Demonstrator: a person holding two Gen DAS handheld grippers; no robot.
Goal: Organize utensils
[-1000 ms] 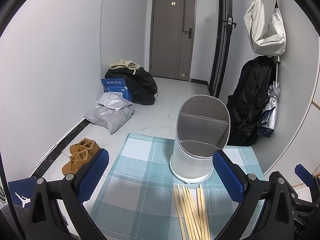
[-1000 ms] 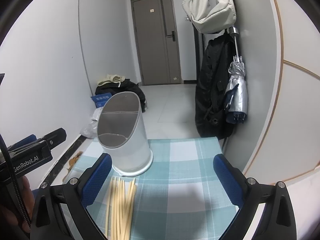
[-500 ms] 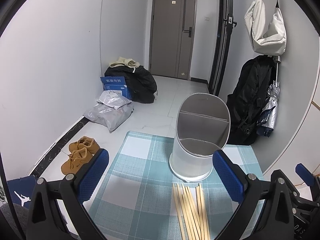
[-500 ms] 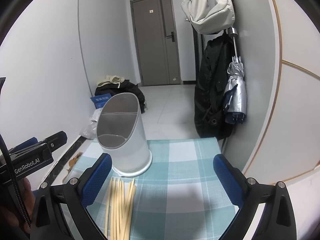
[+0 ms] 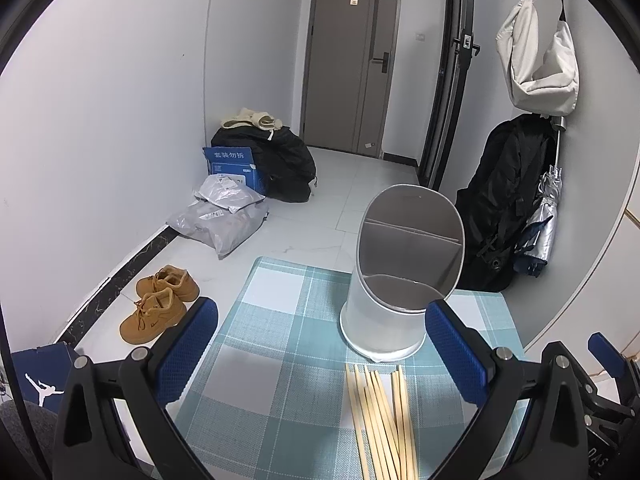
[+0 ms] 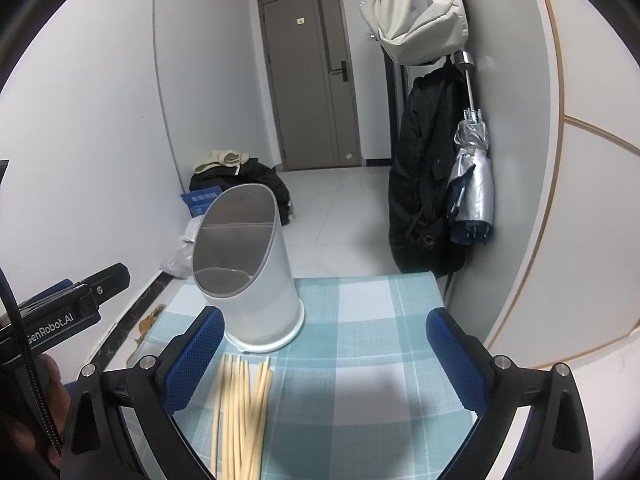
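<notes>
Several pale wooden chopsticks lie side by side on a teal checked table mat. Just beyond their tips stands a white utensil holder with a slanted mouth and a divider inside; it looks empty. My left gripper hovers above the mat, open, nothing between its blue pads. My right gripper is open too, with the chopsticks near its left finger. The left gripper's body shows at the left edge of the right wrist view.
The small table's far edge drops to a white tiled floor. Brown shoes, grey parcels, a blue box and a black bag lie left. A black backpack, folded umbrella and white bag hang on the right wall.
Both views have shifted very slightly; the holder and chopsticks have not moved, and both grippers stay open.
</notes>
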